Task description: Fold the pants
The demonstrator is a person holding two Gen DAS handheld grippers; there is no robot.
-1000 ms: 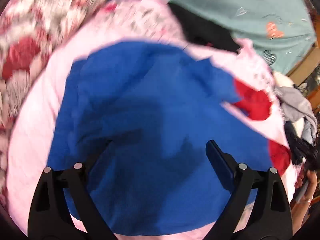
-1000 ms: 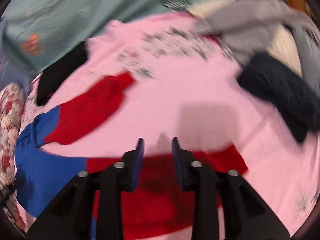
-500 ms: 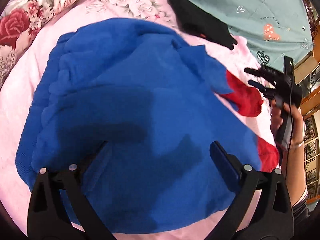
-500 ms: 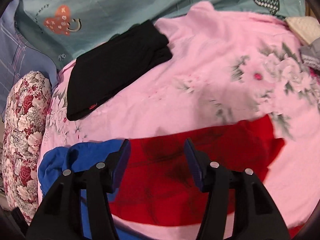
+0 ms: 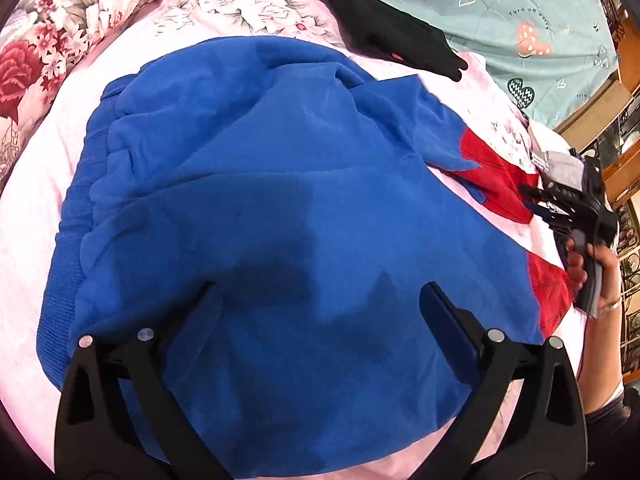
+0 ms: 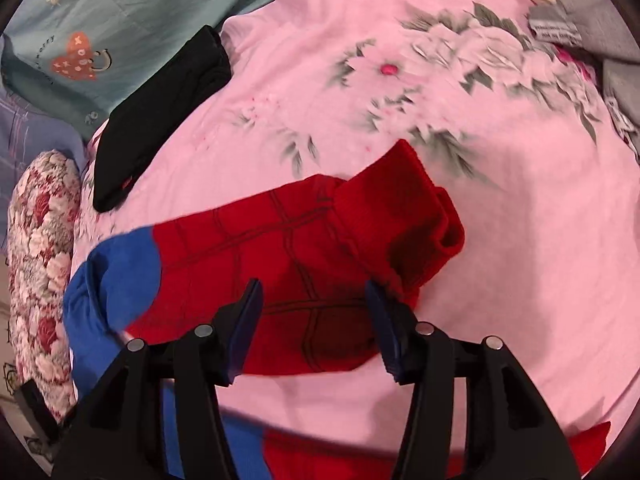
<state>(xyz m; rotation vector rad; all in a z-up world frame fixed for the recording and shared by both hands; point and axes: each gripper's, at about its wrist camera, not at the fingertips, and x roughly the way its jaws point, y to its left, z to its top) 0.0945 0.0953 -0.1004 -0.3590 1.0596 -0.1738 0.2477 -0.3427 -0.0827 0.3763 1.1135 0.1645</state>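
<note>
We see the pants (image 5: 280,216) spread across a pink flowered bedspread (image 6: 400,92), the blue seat bunched and rumpled toward the waistband, the red lower legs (image 6: 288,256) reaching away to our right. One red leg has its ribbed cuff (image 6: 396,216) folded back on itself, and dark web-like lines cross the red cloth. Beside the pants, a folded black garment (image 6: 160,116) lies near the far edge of the bedspread, apart from the blue cloth. A rose-patterned pillow (image 6: 40,264) sits at the head end, a teal sheet (image 5: 520,12) with heart prints lies beyond, and grey clothing (image 6: 592,24) is heaped past the leg ends. Our left claw (image 5: 320,300) hovers over the blue seat, its fingers wide apart and holding nothing. Our right claw (image 6: 312,308) hangs over the red leg just short of the cuff, fingers apart, nothing clamped; in the left view it appears at the far right, gripped by a hand (image 5: 592,268). Half a second ago the red leg lay flat and long; now its cuff is doubled over, and the right claw's fingers have spread wider.
</note>
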